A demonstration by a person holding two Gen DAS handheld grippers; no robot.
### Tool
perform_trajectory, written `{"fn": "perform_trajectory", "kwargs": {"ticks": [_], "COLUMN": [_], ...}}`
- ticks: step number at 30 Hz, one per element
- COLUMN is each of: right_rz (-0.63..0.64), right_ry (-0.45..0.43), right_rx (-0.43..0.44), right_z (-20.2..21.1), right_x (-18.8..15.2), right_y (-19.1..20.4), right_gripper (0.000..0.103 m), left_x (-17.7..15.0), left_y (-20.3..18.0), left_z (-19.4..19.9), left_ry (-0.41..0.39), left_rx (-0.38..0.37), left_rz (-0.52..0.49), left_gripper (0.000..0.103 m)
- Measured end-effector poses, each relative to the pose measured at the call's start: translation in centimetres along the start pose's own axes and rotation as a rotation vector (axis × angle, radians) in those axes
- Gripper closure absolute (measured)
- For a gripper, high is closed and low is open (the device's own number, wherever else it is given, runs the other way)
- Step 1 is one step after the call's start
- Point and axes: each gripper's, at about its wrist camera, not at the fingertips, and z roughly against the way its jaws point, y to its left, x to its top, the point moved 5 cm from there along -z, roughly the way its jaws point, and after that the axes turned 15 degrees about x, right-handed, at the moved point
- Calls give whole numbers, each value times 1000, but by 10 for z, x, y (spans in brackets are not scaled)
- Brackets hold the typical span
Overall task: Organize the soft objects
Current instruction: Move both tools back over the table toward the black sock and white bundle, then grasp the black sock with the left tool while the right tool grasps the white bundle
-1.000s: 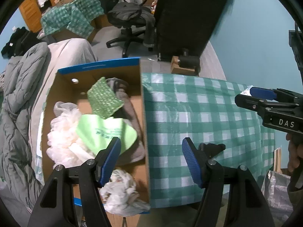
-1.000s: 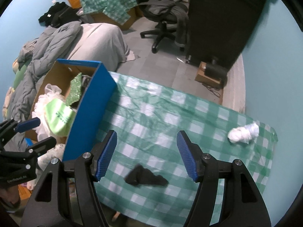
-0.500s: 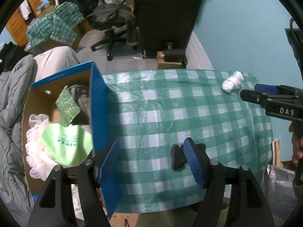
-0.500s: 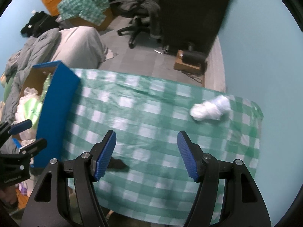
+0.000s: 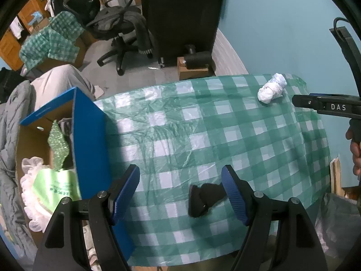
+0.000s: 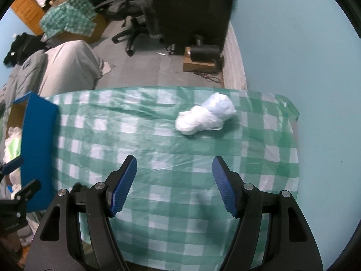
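A crumpled white plastic bag (image 6: 205, 117) lies on the green checked tablecloth (image 6: 158, 140) near the far right corner; it also shows in the left wrist view (image 5: 271, 88). A small black soft object (image 5: 204, 197) lies near the front edge, just left of my left gripper's right finger. A blue-sided cardboard box (image 5: 89, 135) stands at the table's left, holding a light green bag (image 5: 56, 185), green bubble wrap (image 5: 57, 144) and white plastic (image 5: 30, 180). My left gripper (image 5: 180, 192) is open and empty. My right gripper (image 6: 174, 184) is open and empty, short of the white bag.
An office chair (image 5: 117, 29), a black cabinet (image 5: 185, 11) and a small cardboard box with a black item (image 5: 195, 65) stand on the floor beyond the table. Grey bedding (image 6: 61, 67) lies left. The blue wall (image 6: 293, 45) borders the table's right side.
Both grippers have swung right, away from the box. The white bag has come closer in the right wrist view, and the black object now sits by my left gripper's right finger.
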Motion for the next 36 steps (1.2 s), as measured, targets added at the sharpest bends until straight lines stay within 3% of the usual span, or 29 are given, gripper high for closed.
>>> {"fn": "perform_trajectory", "kwargs": {"ticks": [13,25,36], "right_rz": [-117,-145,-58], "right_ry": [6,45,113], "right_rx": [-15,-83,-144], "right_z": [-31,-74,-94], "right_x": [32,65,44], "right_y": [-49,-78,-71], "right_gripper": [34,34,34], "left_x": [15,23,14], "left_y": [-15,-21,-28], "left_z": [-29,-62,-68], "left_ry": [51,117,155], "left_rx": [-26,5,-9], "left_rz": [21,76,79], "left_gripper": [26,26,26]}}
